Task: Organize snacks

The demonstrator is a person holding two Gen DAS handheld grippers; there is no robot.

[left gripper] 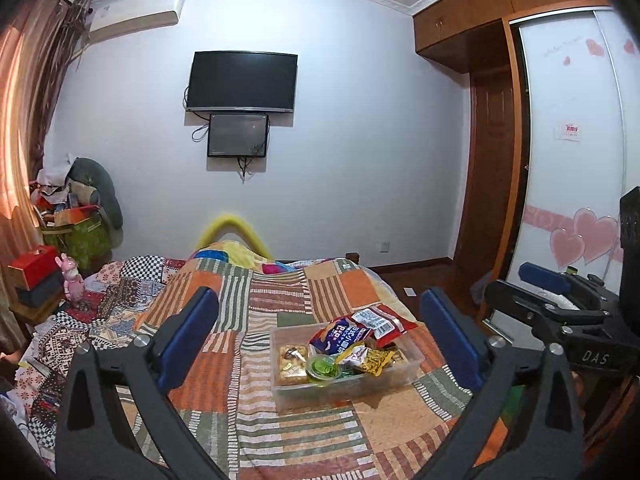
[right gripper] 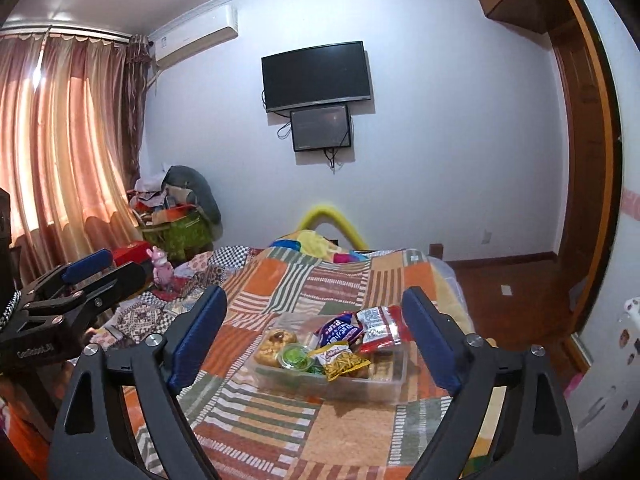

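Both sets of tongs hang above the bed (left gripper: 280, 432), well short of the snacks. The left tongs (left gripper: 320, 336) stand wide apart and empty, and the right tongs (right gripper: 316, 336) are likewise spread with nothing between their blue pads.

The snacks sit heaped in a clear plastic box (right gripper: 360, 388) that rests on the patchwork quilt, toward the bed's right edge. On top lie a blue packet (right gripper: 340, 330), a red-and-white packet (right gripper: 380, 328) leaning over the far rim, and a yellow packet (right gripper: 346, 362). A green-lidded cup (right gripper: 295, 356) and a pack of golden pastries (right gripper: 274, 346) fill the left end. The snacks appear already gathered in the box, so the sorting seems near its close or just at its start; which one cannot be told.

The risks come from the soft footing and the loose pile. The quilt gives under pressure, so a push on the box's wall could tip or slide it toward the bed's edge and the floor (right gripper: 500, 280). The red-and-white packet overhangs the rim and may slip out if nudged. The crinkly packets could squirt from the pads if pinched near a corner, and a hard squeeze would crush the pastries.
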